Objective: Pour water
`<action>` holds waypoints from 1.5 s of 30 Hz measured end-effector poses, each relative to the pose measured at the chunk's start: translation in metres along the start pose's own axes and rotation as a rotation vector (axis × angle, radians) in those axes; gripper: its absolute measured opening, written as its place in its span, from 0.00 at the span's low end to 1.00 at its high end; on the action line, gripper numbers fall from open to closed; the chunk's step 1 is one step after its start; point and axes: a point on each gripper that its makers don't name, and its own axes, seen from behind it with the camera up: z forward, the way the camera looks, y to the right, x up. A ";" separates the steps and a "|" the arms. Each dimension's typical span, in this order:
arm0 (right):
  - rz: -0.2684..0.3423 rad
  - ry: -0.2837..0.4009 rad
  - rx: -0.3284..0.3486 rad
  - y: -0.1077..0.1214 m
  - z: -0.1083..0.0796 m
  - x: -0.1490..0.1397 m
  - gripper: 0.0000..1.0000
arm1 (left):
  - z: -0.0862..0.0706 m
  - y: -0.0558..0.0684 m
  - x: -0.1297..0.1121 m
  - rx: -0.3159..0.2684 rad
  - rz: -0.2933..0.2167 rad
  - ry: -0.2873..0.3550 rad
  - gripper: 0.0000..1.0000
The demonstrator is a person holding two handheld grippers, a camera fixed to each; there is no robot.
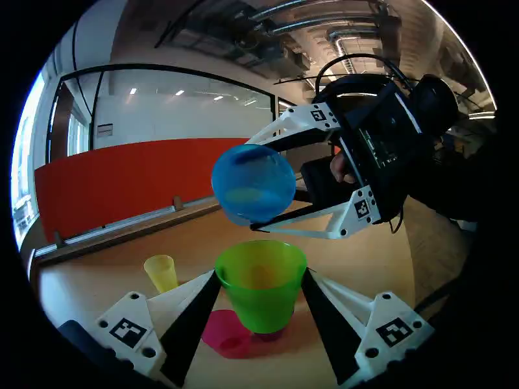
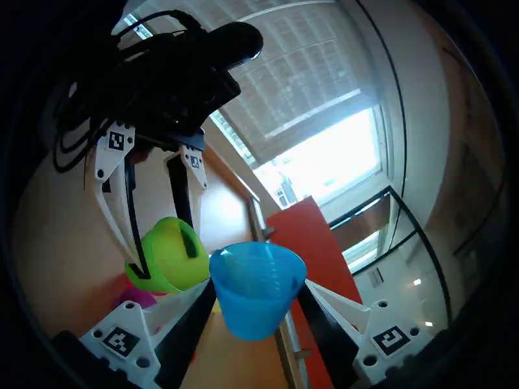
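Right gripper (image 1: 252,187), clamped on the blue cup (image 1: 253,185), tips it just above the green cup (image 1: 263,301) clamped in the left gripper (image 1: 259,279); pour apparently beginning, next needing a steeper, centred tilt.

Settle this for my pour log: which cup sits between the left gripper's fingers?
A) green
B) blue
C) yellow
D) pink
A: the left gripper clamps the green cup, while the right gripper holds the blue cup tilted above it.
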 end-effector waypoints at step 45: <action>-0.114 -0.012 -0.010 0.006 0.002 0.004 0.89 | 0.001 0.001 0.004 -0.001 0.001 0.009 0.87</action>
